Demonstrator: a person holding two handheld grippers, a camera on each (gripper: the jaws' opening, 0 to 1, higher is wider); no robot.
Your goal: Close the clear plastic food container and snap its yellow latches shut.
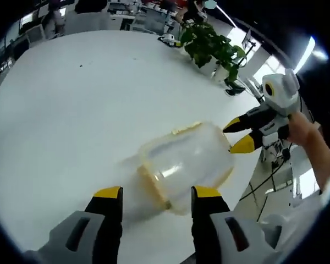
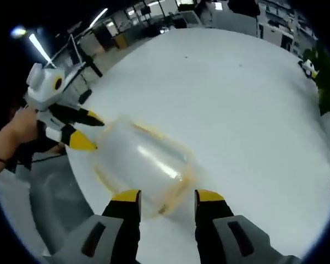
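Just in front of my left gripper (image 1: 157, 199), whose jaws stand wide and hold nothing, the clear plastic food container (image 1: 186, 163) lies on the white table (image 1: 71, 110) near its edge, with yellow latches (image 1: 153, 185) on its rim. Beyond it my right gripper (image 1: 237, 135) comes with tips parted, close to the container's far side. Farther, a green plant (image 1: 212, 47) stands at the far table edge.

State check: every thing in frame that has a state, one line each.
clear plastic food container: lying on the white table, between the two grippers; whether its latches are snapped cannot be told.
left gripper: open, jaws astride the container's near end.
right gripper: open, jaws at the container's other end.
potted plant: upright, at the table edge.
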